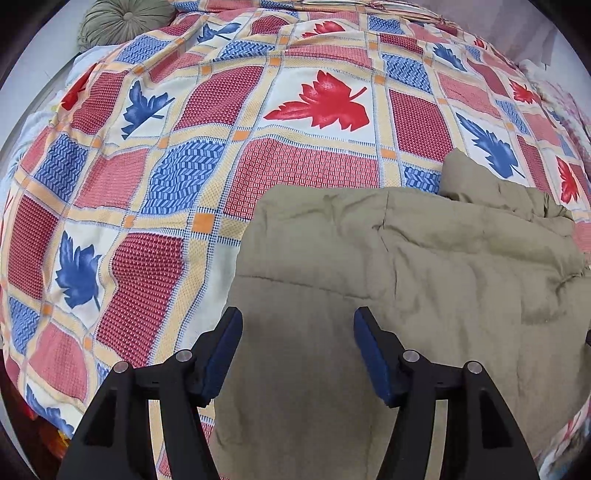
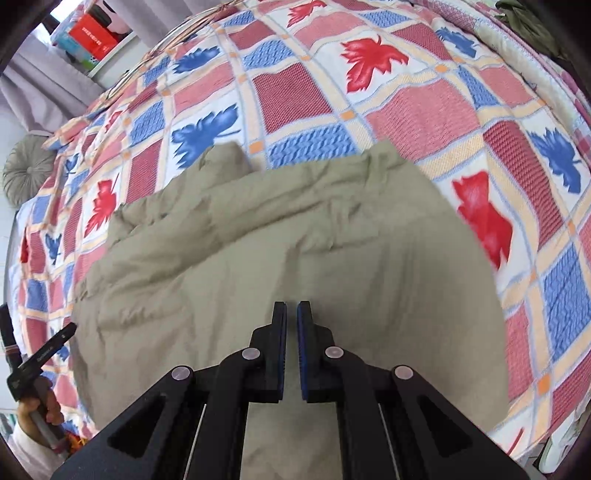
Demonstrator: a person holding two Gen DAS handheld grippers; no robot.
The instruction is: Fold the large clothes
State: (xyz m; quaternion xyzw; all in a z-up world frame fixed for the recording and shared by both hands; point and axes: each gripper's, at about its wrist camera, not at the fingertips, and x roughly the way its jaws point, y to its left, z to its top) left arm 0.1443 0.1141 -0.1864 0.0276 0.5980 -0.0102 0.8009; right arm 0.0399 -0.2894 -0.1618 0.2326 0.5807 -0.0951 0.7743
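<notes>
A large khaki garment (image 1: pixel 369 266) lies rumpled on the bed, spread near the front edge; it also fills the middle of the right wrist view (image 2: pixel 280 236). My left gripper (image 1: pixel 297 321) is open and empty, hovering over the garment's left part. My right gripper (image 2: pixel 291 314) is shut with only a thin slit between the pads, above the garment's near middle, with no cloth seen between them. The left gripper's body and the hand holding it show at the left edge of the right wrist view (image 2: pixel 40 358).
The bed is covered by a patchwork spread (image 1: pixel 192 147) with red and blue leaves. A round grey-green cushion (image 1: pixel 118 22) lies at the far corner. A shelf with boxes (image 2: pixel 92 33) and a curtain stand beyond the bed.
</notes>
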